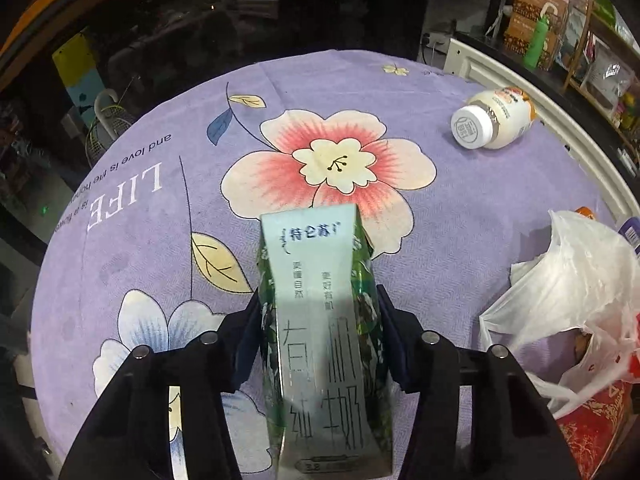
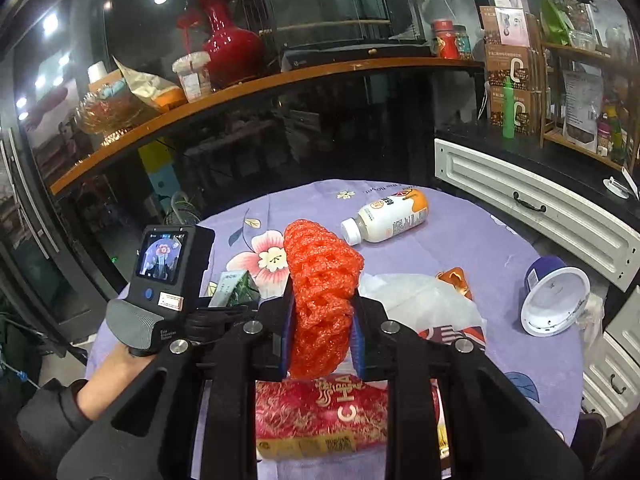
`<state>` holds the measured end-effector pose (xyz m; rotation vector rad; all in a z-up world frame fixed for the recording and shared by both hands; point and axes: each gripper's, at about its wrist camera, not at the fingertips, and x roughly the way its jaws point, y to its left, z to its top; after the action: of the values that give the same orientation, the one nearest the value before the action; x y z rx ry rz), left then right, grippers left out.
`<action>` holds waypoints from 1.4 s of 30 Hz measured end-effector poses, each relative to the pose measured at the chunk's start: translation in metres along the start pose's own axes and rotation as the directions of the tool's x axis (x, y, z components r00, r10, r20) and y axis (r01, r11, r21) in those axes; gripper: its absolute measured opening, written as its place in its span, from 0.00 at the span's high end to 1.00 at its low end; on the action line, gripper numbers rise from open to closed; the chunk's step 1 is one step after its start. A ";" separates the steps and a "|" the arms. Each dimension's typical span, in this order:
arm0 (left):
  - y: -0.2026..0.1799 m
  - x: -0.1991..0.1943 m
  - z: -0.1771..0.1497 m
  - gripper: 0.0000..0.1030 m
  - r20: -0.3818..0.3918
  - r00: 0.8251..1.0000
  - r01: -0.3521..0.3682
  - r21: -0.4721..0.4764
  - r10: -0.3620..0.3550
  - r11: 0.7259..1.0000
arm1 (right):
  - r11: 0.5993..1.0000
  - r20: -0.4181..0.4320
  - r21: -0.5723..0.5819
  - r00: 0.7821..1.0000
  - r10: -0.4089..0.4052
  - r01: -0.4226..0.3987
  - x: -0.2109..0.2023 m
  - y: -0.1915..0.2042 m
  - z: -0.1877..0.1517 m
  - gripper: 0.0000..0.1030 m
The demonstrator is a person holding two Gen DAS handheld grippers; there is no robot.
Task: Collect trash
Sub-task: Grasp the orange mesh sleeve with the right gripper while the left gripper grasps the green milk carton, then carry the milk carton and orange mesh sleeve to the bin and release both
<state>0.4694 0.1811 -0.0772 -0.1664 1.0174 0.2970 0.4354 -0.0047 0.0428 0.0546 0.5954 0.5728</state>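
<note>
My left gripper (image 1: 318,312) is shut on a green and white milk carton (image 1: 320,320), held lengthwise over the purple flowered tablecloth (image 1: 160,220). The carton also shows in the right wrist view (image 2: 234,286), beside the left gripper's body. My right gripper (image 2: 322,320) is shut on an orange foam fruit net (image 2: 320,292), held above a white plastic bag (image 2: 416,300) that holds a red packet (image 2: 320,412). The bag also shows in the left wrist view (image 1: 568,300) at the right. A white drink bottle (image 1: 492,118) lies on its side at the far right of the table (image 2: 388,216).
A blue and white cup (image 2: 554,296) lies on its side near the table's right edge. A white cabinet with drawers (image 2: 540,216) stands to the right. A dark counter with a wooden shelf (image 2: 240,88) and a red vase (image 2: 228,48) stands behind the table.
</note>
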 end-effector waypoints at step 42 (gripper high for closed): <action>-0.193 -0.217 -0.224 0.51 0.259 0.806 0.377 0.469 -0.532 0.799 | 0.948 -0.049 0.102 0.953 -0.297 0.301 -0.224 -0.159 -0.207 0.77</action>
<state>0.2428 -0.0994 -0.0077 0.0169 0.5993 -0.3295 0.2499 -0.2800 -0.0472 0.0560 0.6529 0.2461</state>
